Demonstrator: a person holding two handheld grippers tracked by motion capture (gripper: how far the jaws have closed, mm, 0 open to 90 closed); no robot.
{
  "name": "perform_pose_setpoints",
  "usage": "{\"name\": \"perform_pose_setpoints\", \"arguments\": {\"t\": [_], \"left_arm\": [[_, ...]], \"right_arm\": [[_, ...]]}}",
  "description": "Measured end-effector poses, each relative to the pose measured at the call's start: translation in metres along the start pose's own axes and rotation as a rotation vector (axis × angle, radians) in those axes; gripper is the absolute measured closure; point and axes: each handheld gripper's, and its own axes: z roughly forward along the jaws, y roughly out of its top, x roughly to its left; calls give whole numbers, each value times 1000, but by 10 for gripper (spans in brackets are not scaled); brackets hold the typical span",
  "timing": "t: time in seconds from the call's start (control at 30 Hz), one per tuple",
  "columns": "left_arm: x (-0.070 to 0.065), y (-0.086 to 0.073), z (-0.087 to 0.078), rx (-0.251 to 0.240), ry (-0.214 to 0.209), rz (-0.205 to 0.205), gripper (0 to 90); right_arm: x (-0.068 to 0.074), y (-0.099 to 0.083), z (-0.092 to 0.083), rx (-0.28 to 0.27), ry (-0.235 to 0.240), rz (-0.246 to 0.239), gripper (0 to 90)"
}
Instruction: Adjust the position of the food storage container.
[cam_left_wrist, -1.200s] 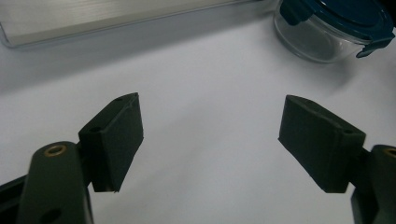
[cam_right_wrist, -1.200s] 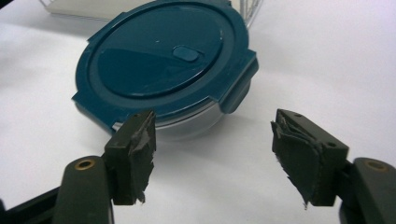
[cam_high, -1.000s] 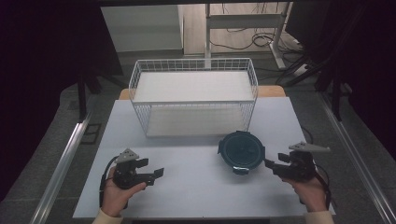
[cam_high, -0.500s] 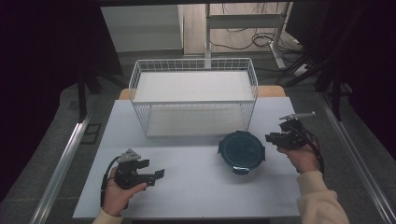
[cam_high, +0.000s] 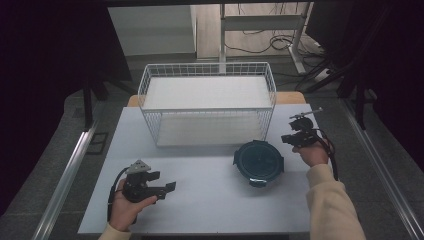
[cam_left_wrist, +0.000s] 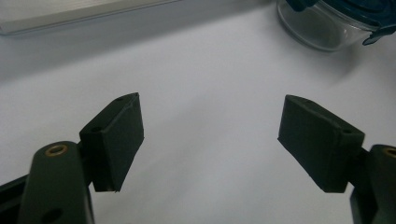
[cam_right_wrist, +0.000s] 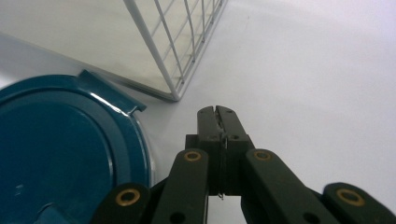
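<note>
container (cam_high: 258, 162) glass with clip lid, heavy, slick, grip at rim; left gripper (cam_high: 169, 187) wide and empty, right gripper (cam_high: 285, 139) pinched closed, empty

The left gripper (cam_high: 167, 187) rests low with jaws spread apart and empty; the right gripper (cam_high: 284, 139), raised farther forward, has just closed its jaws together on nothing.

Round glass container (cam_high: 258, 161) w/ dark teal clip-on lid (cam_right_wrist: 56, 144), lid on, sitting upright on white table (cam_high: 200, 200), just in front of wire basket's (cam_high: 207, 107) right front corner; clear glass wall visible under lid in left gripper view
</note>
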Motion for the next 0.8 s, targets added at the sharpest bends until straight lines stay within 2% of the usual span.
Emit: {"name": "perform_pose_setpoints", "arguments": {"t": [0.2,0.43,0.5,0.8], "left_arm": [[2,-1,2,12,1,-1,219],[3,-1,3,13,5,-1,226],[3,-1,3,11,5,0,227],[0,0,8,24,-5,7,226]], "right_arm": [[4,1,14,29,9,-23,897],[21,-2,26,80,14,-87,898],[26,-3,27,80,-12,-110,900],[34,-2,27,86,-32,-118,900]]}}
